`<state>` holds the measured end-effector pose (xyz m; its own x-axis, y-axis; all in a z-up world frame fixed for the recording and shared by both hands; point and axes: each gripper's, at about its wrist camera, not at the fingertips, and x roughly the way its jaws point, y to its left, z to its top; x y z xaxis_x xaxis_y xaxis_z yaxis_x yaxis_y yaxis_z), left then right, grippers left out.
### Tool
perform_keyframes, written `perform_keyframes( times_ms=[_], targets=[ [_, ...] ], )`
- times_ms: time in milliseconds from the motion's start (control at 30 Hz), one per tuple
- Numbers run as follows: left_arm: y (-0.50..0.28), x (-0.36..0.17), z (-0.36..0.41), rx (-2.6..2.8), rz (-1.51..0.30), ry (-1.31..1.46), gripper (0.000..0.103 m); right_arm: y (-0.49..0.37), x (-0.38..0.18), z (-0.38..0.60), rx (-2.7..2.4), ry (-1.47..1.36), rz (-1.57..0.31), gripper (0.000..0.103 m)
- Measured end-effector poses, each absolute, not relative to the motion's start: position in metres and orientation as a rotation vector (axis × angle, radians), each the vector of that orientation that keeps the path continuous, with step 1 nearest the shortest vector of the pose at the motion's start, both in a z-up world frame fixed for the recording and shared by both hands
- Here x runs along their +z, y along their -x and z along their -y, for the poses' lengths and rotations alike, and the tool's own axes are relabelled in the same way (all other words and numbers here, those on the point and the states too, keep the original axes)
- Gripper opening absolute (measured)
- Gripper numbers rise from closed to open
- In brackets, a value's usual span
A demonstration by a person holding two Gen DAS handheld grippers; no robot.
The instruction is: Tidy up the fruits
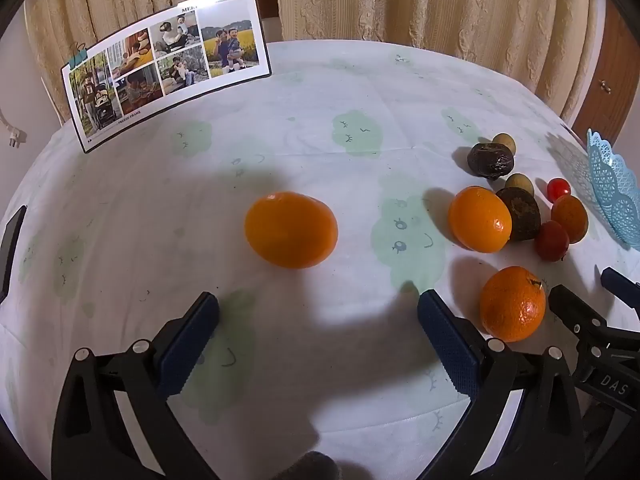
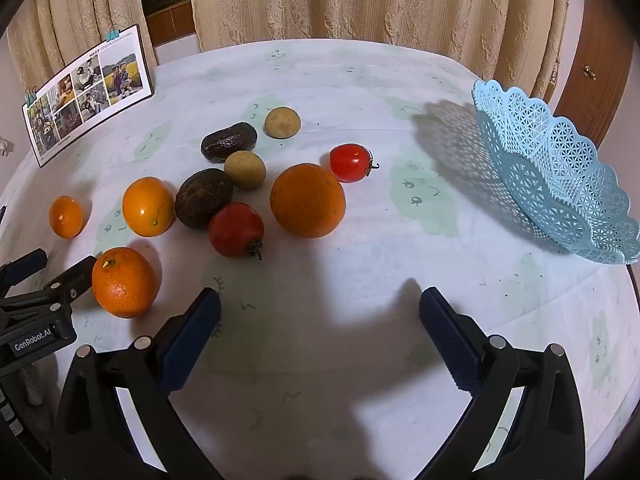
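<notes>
Poised before first pick: both jaws spread, empty; next, closing left gripper round lone orange, toward blue basket.

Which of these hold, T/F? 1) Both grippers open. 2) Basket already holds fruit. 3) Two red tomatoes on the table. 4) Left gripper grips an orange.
1) True: the left gripper and the right gripper are both open, holding nothing.
2) False: the blue basket shows no fruit in it.
3) True: one tomato lies farther back, another tomato nearer.
4) False: the lone orange lies ahead of its fingers, untouched.
</notes>
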<state>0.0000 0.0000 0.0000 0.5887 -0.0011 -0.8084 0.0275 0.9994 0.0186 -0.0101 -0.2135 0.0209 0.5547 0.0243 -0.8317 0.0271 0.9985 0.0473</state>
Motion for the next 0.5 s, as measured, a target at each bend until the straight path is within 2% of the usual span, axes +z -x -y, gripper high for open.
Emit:
perform_keyframes(
  times_ms=[500],
  targets=[
    [-0.0001, -0.0001, -0.0001, -0.017, -0.944, -0.028, 0.098, 0.0100, 0.0209, 0.2137, -0.001, -0.059, -0.982, 0.101]
  ],
)
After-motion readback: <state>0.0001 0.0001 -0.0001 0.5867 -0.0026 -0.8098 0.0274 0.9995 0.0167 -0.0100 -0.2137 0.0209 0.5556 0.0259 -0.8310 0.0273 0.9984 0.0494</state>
